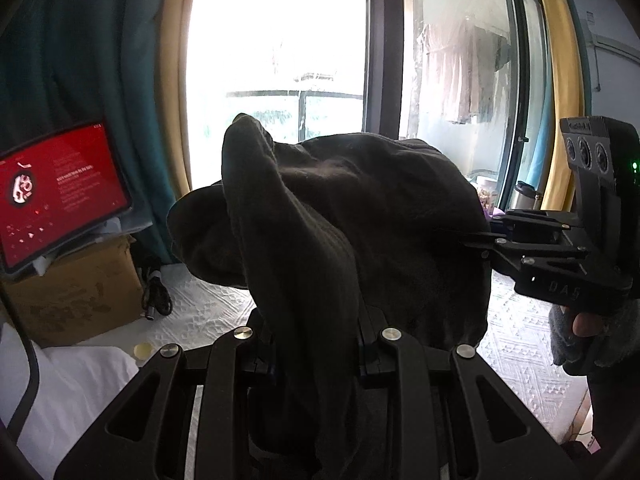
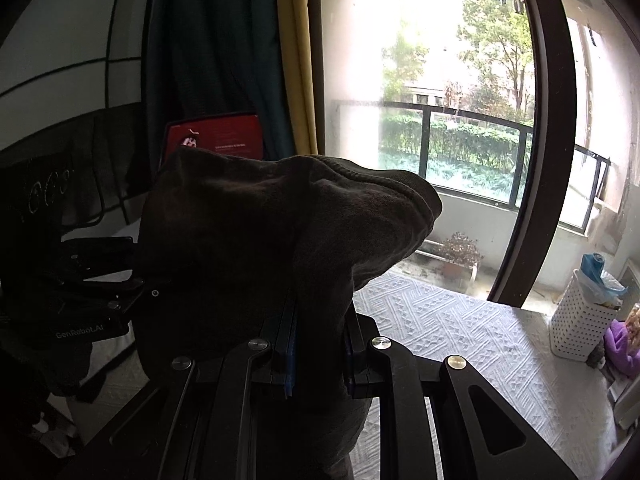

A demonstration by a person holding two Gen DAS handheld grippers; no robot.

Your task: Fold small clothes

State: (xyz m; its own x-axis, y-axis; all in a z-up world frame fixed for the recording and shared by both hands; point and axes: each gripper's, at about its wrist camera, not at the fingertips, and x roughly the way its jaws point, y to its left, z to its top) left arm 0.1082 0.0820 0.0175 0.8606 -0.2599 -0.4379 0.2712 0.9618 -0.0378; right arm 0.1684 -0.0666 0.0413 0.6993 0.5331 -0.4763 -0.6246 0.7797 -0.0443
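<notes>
Both grippers clamp one dark, soft knit garment (image 1: 344,216), held aloft over the white quilted bed (image 2: 460,332): left gripper (image 1: 316,344) and right gripper (image 2: 318,344) jaws closed on bunched cloth. Only the right view shows a perforated white basket (image 2: 576,320); only the left, a cardboard box (image 1: 76,288).

Bright balcony window (image 2: 440,120), teal curtain (image 1: 80,60), white textured bedspread (image 2: 460,340).

White bedspread (image 2: 460,332) lies open ahead; cardboard box (image 1: 76,292) and white basket (image 2: 580,316) flank it.
</notes>
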